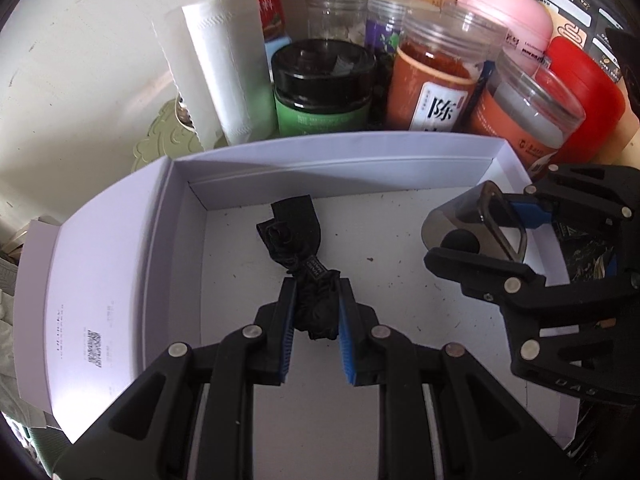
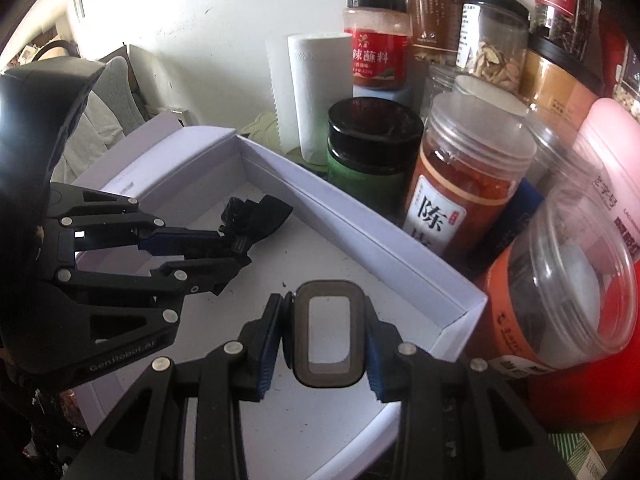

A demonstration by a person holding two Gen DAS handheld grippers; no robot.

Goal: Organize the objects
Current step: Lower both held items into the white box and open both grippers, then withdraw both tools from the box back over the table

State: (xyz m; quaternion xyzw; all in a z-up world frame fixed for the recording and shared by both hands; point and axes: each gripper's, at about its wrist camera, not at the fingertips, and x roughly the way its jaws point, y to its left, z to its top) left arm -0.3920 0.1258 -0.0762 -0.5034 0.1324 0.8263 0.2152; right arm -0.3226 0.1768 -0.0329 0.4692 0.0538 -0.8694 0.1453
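Observation:
An open white cardboard box [image 1: 120, 264] lies in front of me; it also shows in the right wrist view [image 2: 384, 252]. My left gripper [image 1: 318, 312] is shut on a black fabric bundle [image 1: 298, 240] that rests on the box floor; the bundle also shows in the right wrist view [image 2: 256, 212]. My right gripper [image 2: 326, 332] is shut on a smoky translucent plastic piece with a rectangular handle [image 2: 328, 330], held over the box's right side. The left wrist view shows the right gripper [image 1: 496, 232] and the plastic piece [image 1: 460, 216] there.
Behind the box stand a white paper roll [image 1: 228, 68], a black-lidded green jar [image 1: 324, 84], a clear jar of orange-red peel [image 1: 432, 80], a tilted clear-lidded orange jar [image 1: 528, 116], a pink container [image 1: 508, 12] and a red container [image 1: 584, 92]. More jars are stacked behind.

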